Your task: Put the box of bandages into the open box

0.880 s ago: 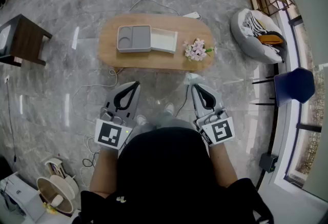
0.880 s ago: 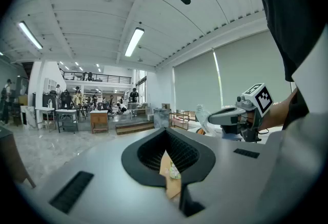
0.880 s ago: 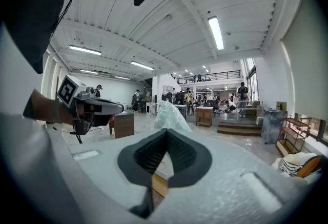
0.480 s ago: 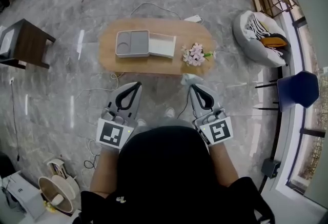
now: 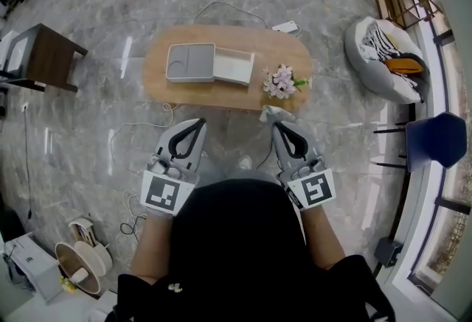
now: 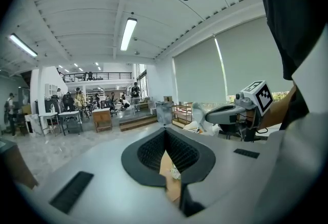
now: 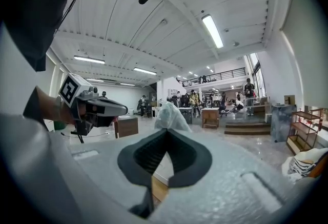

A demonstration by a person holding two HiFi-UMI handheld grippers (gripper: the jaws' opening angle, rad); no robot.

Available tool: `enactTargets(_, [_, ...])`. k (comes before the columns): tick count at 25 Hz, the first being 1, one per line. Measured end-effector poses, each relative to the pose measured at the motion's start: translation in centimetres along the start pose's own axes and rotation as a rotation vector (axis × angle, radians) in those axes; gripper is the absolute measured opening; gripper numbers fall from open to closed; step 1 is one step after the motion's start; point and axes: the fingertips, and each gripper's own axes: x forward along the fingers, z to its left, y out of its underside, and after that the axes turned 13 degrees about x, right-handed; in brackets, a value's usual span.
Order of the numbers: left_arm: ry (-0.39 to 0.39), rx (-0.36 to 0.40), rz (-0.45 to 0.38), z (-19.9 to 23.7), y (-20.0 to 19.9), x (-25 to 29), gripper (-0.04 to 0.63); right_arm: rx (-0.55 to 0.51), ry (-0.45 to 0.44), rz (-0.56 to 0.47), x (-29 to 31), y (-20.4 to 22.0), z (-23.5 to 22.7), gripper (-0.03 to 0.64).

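Grey veined marble flooring [image 5: 88, 129] fills the head view, with a pale oval wooden coffee table [image 5: 158, 63] at twelve o'clock from the person; on it lies a shallow open box [image 5: 193, 63], its grey half with moulded compartments to the left and its white rectangular half joined on at three o'clock; a small bunch of pink and white flowers [image 5: 280, 81] sits on the wood just beyond that, near the table's right end; a dark brown square side table [image 5: 48, 55] stands well apart at ten o'clock, a white beanbag [image 5: 383, 55] at two o'clock, and a blue chair [image 5: 435, 138] at three o'clock; both grey handheld tools point towards the table, side by side and short of its near edge; the left gripper [image 5: 198, 122] has its jaws clenched tip to tip with nothing between them, only wood and petals showing through the gap behind the tips; the right gripper [image 5: 275, 126] is clamped on a pale, crinkled translucent packet [image 7: 171, 115], which sticks out past its tips over the floor, near the table's front edge and apart from the open box; whether this packet is the box of bandages cannot be told.
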Motion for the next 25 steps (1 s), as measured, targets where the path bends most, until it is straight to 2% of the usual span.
enactTargets(5, [-0.001, 0.004, 0.013, 1.2, 0.8, 1.4, 0.011, 0.007, -0.006, 0.019, 1.8, 0.6, -1.1, -0.003])
enactTargets(10, [0.023, -0.014, 0.004, 4.4, 1.9, 3.4, 0.011, 0.009, 0.018, 0.053, 4.9, 0.9, -1.9, -0.003])
enactTargets(25, [0.1, -0.035, -0.024, 18.4, 5.8, 8.1, 0.011, 0.013, 0.097, 0.069, 19.2, -0.7, -2.1, -0.003])
